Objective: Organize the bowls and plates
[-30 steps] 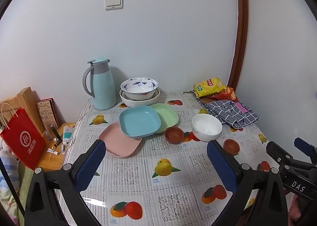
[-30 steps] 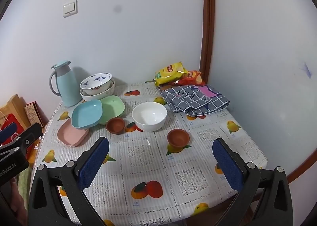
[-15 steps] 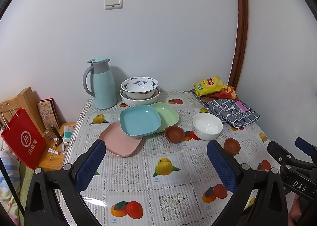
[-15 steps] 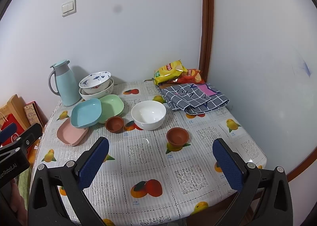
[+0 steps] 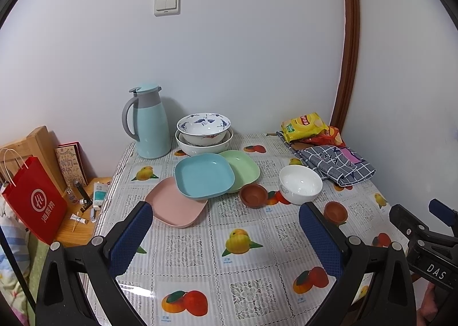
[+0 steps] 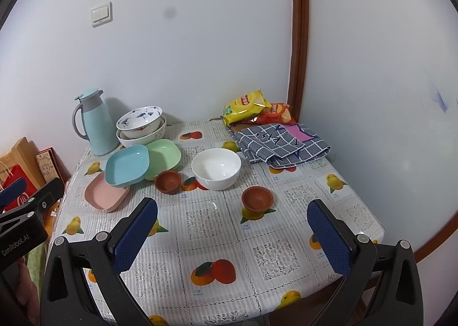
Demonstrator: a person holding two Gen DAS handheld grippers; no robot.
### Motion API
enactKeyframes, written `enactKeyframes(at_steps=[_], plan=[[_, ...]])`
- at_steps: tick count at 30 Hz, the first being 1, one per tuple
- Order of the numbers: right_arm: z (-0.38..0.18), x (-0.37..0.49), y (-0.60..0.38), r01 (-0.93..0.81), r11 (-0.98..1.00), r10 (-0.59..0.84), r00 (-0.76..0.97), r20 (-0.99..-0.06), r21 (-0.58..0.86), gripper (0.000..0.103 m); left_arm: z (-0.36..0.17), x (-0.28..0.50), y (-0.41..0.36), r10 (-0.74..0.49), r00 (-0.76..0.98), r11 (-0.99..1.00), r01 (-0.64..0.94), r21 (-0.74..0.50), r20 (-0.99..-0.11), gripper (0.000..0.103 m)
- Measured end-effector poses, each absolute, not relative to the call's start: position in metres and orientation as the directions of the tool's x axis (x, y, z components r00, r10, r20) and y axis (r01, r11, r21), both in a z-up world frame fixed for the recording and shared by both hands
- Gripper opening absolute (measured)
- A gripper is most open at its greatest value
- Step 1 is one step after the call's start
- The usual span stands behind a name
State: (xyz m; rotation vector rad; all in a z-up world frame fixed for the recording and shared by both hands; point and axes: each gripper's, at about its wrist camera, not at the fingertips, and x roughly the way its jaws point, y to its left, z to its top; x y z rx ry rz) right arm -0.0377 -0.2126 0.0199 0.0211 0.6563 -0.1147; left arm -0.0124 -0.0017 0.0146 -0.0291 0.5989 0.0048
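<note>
A table point(image 6: 357, 220) covered by a glossy white lace-and-fruit-print cloth is carrying everything. A pale blue thermos jug point(image 5: 150, 123) is standing at its back left, just beside a white ceramic bowl point(image 5: 203, 146) that is holding a blue-patterned bowl. A pink square plastic plate point(image 5: 174, 206) and a green plate point(image 5: 243, 168) are lying flat, with a blue plate overlapping both. Two small brown clay cups point(image 6: 168, 181) point(image 6: 257, 198) are flanking a plain white bowl point(image 6: 216, 168). A folded grey checked cloth point(image 6: 282, 147) is lying at the right, with snack bags point(image 6: 249, 104) behind it, possibly resting partly on it.
</note>
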Motion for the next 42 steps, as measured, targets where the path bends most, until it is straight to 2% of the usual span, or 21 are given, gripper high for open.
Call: enactKeyframes(at_steps=[42], plan=[[0.0265, -0.0435, -0.2092, 0.103, 0.995, -0.085, 0.792, -0.604, -0.005, 0.103, 0.0168, -0.0150, -0.0038, 0.000, 0.827, 1.000, -0.012, -0.018, -0.563, 0.103]])
